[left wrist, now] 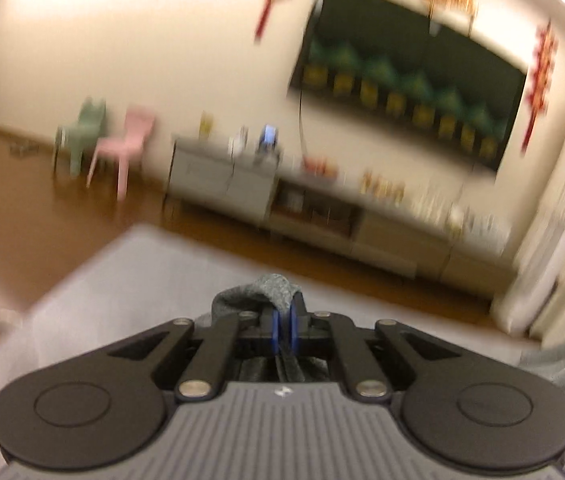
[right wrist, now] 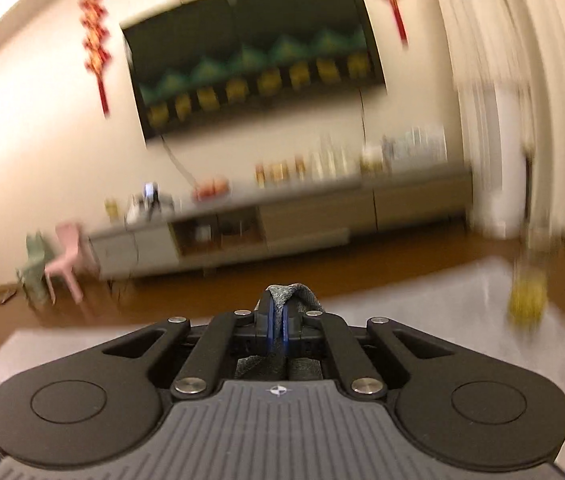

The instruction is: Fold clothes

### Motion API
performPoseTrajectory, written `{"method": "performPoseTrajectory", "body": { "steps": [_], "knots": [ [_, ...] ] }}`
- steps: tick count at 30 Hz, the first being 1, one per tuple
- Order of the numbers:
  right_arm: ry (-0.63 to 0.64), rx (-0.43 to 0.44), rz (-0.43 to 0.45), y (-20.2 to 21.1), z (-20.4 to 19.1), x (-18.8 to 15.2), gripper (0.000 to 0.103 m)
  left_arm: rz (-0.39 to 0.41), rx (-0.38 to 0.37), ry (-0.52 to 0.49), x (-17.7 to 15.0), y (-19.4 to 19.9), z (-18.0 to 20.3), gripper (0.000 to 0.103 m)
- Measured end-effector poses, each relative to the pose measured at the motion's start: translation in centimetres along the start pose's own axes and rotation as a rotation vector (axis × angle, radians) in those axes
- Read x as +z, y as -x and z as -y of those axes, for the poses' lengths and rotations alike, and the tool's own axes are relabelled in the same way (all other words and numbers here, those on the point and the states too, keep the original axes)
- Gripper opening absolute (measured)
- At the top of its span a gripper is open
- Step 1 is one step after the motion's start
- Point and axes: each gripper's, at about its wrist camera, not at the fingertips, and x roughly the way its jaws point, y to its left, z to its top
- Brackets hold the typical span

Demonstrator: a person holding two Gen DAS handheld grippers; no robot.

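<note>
- Nearest, left tool [left wrist: 285,312] and right tool [right wrist: 278,308] each pinch the soft, light grey knitted garment [left wrist: 258,288] at 12 o'clock.
- Limp cloth: edges and corners likely hold best.

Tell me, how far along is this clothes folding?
Early, it seems. Done: both grippers have a hold, the left gripper and the right gripper each shut on a pinch of grey fabric. In hand: that fabric is held above the grey table. Left: no fold shows yet; the rest of the garment hangs mostly out of view, so the folding itself remains.
</note>
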Motion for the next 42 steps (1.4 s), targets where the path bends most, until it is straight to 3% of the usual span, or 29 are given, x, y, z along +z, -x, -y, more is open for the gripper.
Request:
{"method": "performPoseTrajectory", "body": {
  "steps": [2, 4, 6, 7, 9, 10, 11, 13, 18, 19, 20, 22, 24, 28, 29, 31, 33, 34, 36, 38, 40, 42],
  "knots": [
    [0.018, -0.03, -0.002, -2.7, -0.3, 1.7, 0.003, -0.014, 0.035, -0.006, 1.3, -2.8, 0.9, 0.005],
    [0.054, -0.09, -0.054, -6.8, -0.6, 1.3, 0.003, -0.111, 0.084, -0.039, -0.5, -5.6, 0.9, 0.009],
    [0.089, -0.151, -0.184, -11.2, -0.4, -0.9, 0.013, -0.217, 0.134, -0.075, -2.6, -8.3, 0.9, 0.021],
    [0.088, -0.159, -0.239, -11.8, -0.1, -2.3, 0.024, -0.27, 0.158, -0.093, -3.7, -9.7, 0.9, 0.027],
    [0.072, -0.135, -0.281, -10.4, 0.4, -5.4, 0.047, -0.249, 0.145, -0.084, -6.2, -8.1, -0.2, 0.048],
    [0.078, -0.104, -0.287, -8.8, 0.5, -7.2, 0.069, -0.235, 0.149, -0.08, -7.2, -7.1, -0.8, 0.06],
    [0.089, -0.075, -0.309, -7.7, 0.4, -8.6, 0.08, -0.231, 0.173, -0.084, -8.2, -6.3, -1.5, 0.063],
    [0.121, -0.022, -0.382, -6.5, 0.0, -11.0, 0.081, -0.271, 0.203, -0.093, -9.7, -6.1, -2.2, 0.062],
    [0.196, 0.101, -0.538, -5.0, -1.3, -15.9, 0.08, -0.411, 0.173, -0.113, -12.2, -9.0, -3.0, 0.067],
    [0.203, 0.114, -0.562, -5.5, -1.7, -16.4, 0.067, -0.428, 0.182, -0.128, -12.9, -9.5, -3.1, 0.062],
    [0.214, 0.115, -0.58, -5.8, -2.0, -16.5, 0.025, -0.442, 0.193, -0.142, -13.8, -9.8, -3.1, 0.042],
    [0.238, 0.095, -0.578, -5.4, -2.3, -15.5, 0.008, -0.421, 0.215, -0.152, -13.8, -9.7, -3.4, 0.012],
    [0.238, 0.083, -0.498, -3.7, -1.9, -13.2, 0.003, -0.378, 0.224, -0.128, -13.0, -8.9, -4.1, 0.01],
    [0.123, -0.021, -0.277, 3.1, 2.8, -6.8, 0.003, -0.156, 0.154, 0.123, -7.5, -2.8, -8.0, 0.01],
    [0.106, -0.053, -0.279, 4.5, 4.4, -6.4, 0.003, -0.145, 0.134, 0.161, -7.1, -1.7, -9.1, 0.01],
    [0.145, -0.126, -0.381, 5.5, 6.9, -7.9, 0.004, -0.164, 0.123, 0.199, -7.3, -0.4, -10.8, 0.011],
    [0.185, -0.215, -0.5, 4.9, 8.8, -10.3, 0.008, -0.264, 0.203, 0.157, -8.7, -1.7, -11.4, 0.013],
    [0.199, -0.258, -0.552, 4.6, 9.7, -11.5, 0.017, -0.3, 0.237, 0.129, -8.9, -2.4, -11.2, 0.014],
    [0.168, -0.27, -0.507, 4.8, 9.7, -10.9, 0.028, -0.257, 0.285, 0.076, -8.7, -1.9, -10.0, 0.021],
    [0.117, -0.257, -0.413, 5.3, 9.2, -9.3, 0.061, -0.201, 0.331, 0.023, -8.4, -1.2, -8.9, 0.041],
    [0.099, -0.238, -0.341, 5.1, 8.2, -7.9, 0.07, -0.195, 0.333, -0.001, -8.5, -1.6, -7.6, 0.049],
    [0.176, -0.198, -0.344, 2.3, 6.0, -7.1, 0.078, -0.216, 0.319, -0.011, -8.9, -2.2, -6.6, 0.049]
  ]
}}
